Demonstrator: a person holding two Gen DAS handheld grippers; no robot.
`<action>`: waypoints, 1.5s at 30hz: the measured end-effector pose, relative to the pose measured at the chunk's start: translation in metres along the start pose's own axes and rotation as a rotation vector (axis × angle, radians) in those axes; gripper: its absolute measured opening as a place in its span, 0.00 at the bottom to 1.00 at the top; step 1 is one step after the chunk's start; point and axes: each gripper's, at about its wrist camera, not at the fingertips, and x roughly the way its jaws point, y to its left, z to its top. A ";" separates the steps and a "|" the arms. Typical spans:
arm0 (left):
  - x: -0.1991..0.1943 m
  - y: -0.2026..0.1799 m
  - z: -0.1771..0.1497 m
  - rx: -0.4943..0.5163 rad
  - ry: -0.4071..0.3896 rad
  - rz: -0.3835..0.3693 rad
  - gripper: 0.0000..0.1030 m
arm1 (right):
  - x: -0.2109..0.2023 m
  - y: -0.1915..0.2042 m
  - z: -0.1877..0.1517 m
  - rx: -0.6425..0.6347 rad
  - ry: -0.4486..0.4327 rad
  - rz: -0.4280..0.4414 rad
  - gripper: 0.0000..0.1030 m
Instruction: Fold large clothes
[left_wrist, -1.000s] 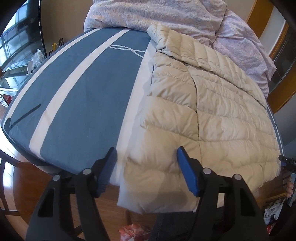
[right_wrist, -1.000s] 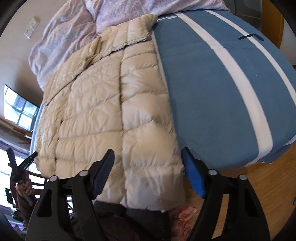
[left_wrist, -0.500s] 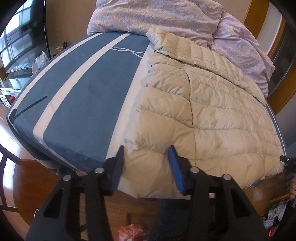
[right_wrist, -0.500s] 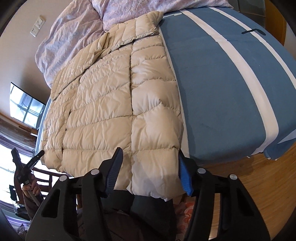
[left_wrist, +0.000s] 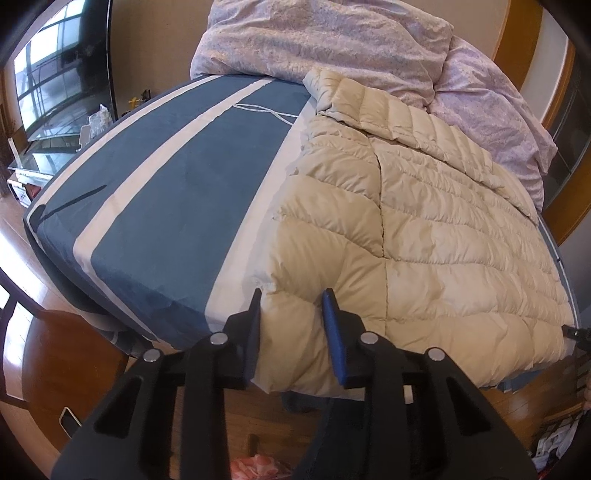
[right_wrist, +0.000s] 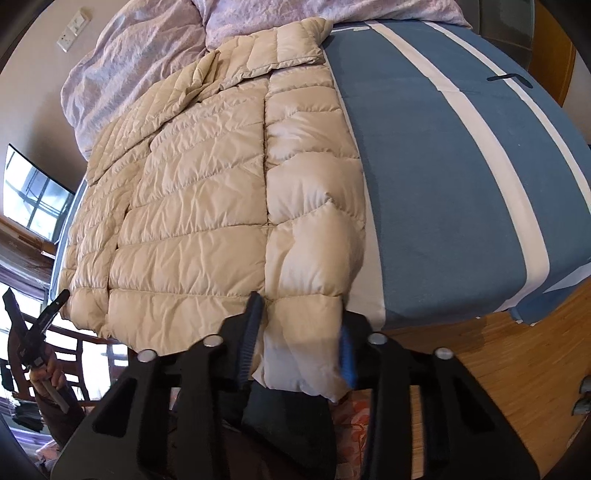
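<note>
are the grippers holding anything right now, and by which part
Both are closing on the beige quilted puffer jacket: the left gripper and right gripper each straddle its near hem, at opposite corners.

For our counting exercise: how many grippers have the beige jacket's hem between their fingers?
2. The left gripper and the right gripper each straddle the puffer jacket at its hem on the bed's near edge, jaws closing. None seem hidden.
</note>
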 end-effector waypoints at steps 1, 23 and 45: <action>0.000 0.000 0.000 -0.004 -0.001 -0.002 0.28 | 0.000 0.000 0.000 0.004 -0.001 -0.001 0.28; -0.017 -0.001 0.014 0.033 -0.023 -0.012 0.06 | -0.010 -0.010 0.004 0.070 -0.049 0.026 0.09; -0.030 -0.033 0.112 0.102 -0.136 0.035 0.05 | -0.060 0.019 0.084 0.047 -0.311 0.077 0.07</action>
